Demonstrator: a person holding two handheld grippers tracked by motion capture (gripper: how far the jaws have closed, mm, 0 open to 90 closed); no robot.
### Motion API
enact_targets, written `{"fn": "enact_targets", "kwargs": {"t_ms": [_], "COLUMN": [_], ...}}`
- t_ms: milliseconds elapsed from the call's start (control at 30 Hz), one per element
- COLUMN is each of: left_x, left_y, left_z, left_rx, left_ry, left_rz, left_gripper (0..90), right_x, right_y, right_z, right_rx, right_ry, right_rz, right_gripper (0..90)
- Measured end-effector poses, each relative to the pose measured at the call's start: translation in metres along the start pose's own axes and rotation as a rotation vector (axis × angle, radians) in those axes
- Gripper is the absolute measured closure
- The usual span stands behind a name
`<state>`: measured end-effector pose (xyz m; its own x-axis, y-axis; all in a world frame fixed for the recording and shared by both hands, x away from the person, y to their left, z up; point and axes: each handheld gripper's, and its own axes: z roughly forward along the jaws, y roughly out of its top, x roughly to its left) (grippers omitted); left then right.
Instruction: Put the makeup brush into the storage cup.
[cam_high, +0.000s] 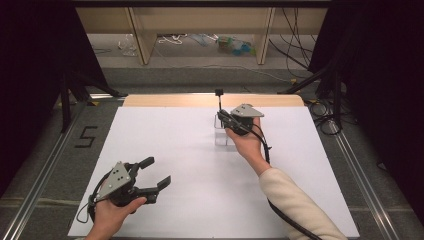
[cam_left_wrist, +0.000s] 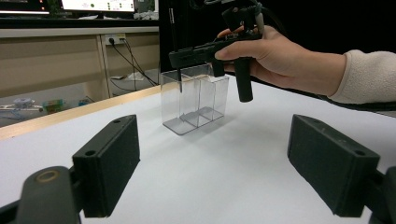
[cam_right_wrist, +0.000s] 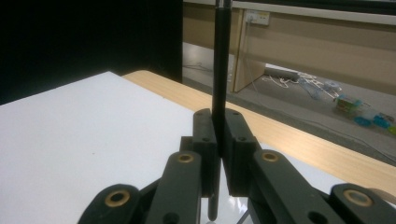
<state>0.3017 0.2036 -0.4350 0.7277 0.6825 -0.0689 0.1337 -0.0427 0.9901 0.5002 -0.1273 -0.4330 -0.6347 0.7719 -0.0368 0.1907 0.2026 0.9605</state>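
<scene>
A: Where's the right gripper sitting rn?

B: Near the tabletop's far edge, a bit right of centre. Its jaws are clamping tight on a thin black rod, holding it upright. In the left gripper view the rod's lower end is dipping into the clear box, in the end compartment nearest the far edge.

A: And the box?

B: Standing on the white tabletop just under the right gripper, close to the far edge, w/ a strip of bare wood behind it. It's divided into compartments, prob three, but the clear walls are making that hard to count.

A: Left gripper?

B: Hanging near the tabletop's near-left corner, jaws spread wide, nothing btwn them. One pad is showing big in its own view, pointing toward the box.

A: Room to move?

B: Lots. The whole middle of the tabletop is lying bare btwn the two grippers, which are well apart. Tight spot is the far edge only: box and right hand are crowding it.

A: Anything hidden?

B: In the high view the right hand and gripper are covering most of the box. The rod's tip is getting cut off by the jaws in the right gripper view, and its top is running out of frame. Can't tell if the tip is touching the box floor.
</scene>
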Motion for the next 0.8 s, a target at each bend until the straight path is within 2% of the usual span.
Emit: {"fn": "enact_targets", "kwargs": {"t_ms": [800], "left_x": [0.0], "left_y": [0.0], "left_z": [-0.0001], "left_rx": [0.0], "left_ry": [0.0], "left_rz": [0.003], "left_gripper": [16.8], "right_x": [0.0003], "right_y": [-0.0056], "right_z": [0.0032], "right_rx": [0.017], "right_ry": [-0.001], "right_rz": [-0.001], "right_gripper": [85.3]}}
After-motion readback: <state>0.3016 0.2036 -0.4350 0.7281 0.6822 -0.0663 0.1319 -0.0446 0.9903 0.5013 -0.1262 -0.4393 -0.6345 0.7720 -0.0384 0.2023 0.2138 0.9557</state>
